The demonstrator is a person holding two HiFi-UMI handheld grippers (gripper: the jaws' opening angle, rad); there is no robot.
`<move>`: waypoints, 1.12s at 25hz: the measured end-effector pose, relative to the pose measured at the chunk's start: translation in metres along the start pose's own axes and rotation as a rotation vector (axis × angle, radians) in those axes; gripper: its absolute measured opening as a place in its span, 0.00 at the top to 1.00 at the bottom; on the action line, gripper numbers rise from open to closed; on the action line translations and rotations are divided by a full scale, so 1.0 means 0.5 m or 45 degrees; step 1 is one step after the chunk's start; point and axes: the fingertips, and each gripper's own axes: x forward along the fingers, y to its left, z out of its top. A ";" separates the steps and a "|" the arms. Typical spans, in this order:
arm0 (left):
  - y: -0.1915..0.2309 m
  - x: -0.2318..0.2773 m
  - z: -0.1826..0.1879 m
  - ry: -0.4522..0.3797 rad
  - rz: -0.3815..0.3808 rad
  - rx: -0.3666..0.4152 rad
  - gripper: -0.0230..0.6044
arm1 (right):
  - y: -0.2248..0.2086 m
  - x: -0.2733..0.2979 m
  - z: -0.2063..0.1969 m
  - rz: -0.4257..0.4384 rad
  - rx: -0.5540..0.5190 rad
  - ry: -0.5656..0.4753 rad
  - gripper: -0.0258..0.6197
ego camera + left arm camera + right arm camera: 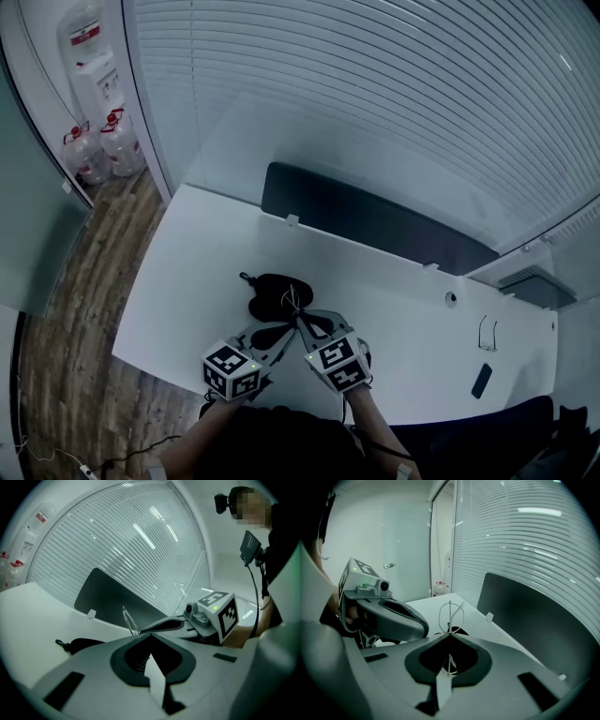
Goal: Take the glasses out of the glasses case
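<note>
The right tool (450, 637) pinches the thin wire glasses (449, 613). The left tool (151, 637), jaws pressed together, sits just beside it. The black glasses case (272, 292) lies on the desk (187, 281) just beyond both tips.

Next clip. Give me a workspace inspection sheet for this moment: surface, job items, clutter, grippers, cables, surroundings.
Surface: white desk, mostly bare.
Job's things: black glasses case lies on the desk; thin-framed glasses stick out beyond the right gripper's tips, over the case.
Clutter: second pair of glasses and a dark flat object at the desk's right end.
Grippers: right gripper shut on the glasses; left gripper jaws together, nothing seen between them.
Cables: thin dark cable beside the person's arm.
Surroundings: slatted blinds, dark divider panel behind the desk, water bottles, wood floor.
</note>
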 end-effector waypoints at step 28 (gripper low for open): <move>-0.006 -0.060 -0.064 0.112 0.076 0.042 0.96 | -0.074 -0.006 -0.210 -0.105 0.138 0.130 0.93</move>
